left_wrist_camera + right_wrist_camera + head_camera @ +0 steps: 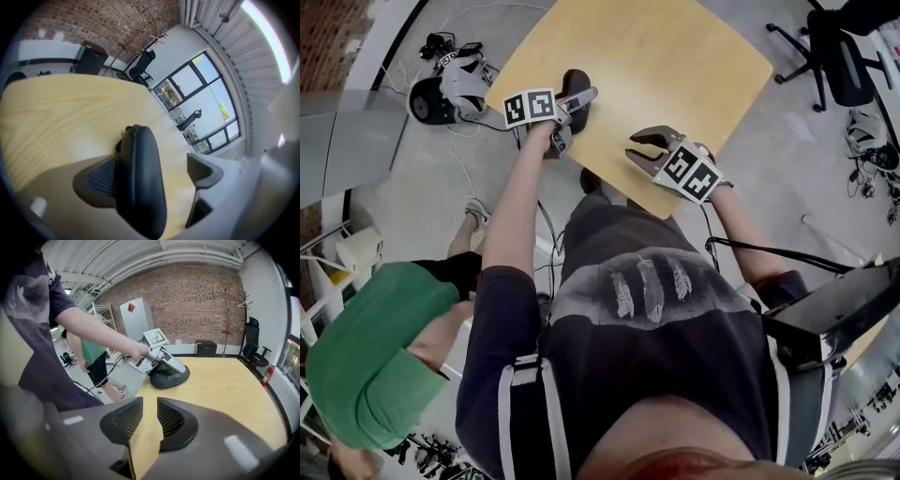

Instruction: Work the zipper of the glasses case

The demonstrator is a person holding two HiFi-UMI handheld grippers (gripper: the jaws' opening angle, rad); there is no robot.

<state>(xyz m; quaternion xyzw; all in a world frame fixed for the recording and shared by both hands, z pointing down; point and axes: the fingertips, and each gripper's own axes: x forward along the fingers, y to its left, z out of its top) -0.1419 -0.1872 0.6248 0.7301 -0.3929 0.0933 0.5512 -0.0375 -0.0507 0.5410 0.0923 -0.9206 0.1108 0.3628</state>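
The black glasses case (575, 87) lies near the left edge of the wooden table (675, 66). My left gripper (579, 99) straddles it. In the left gripper view the case (140, 183) stands between wide-spread jaws (152, 174); it rests against the left pad (101, 180), and a clear gap separates it from the right pad (204, 171). My right gripper (645, 150) hovers over the table's near edge, apart from the case, its jaws (150, 417) a narrow gap apart with nothing between them. From the right gripper view the case (171, 377) shows under the left gripper (161, 359).
A person in a green top (375, 356) stands close at the left. Cabled equipment (450, 84) sits on the floor left of the table. A black office chair (839, 56) is at the far right. A coat stand (228, 319) rises by the brick wall.
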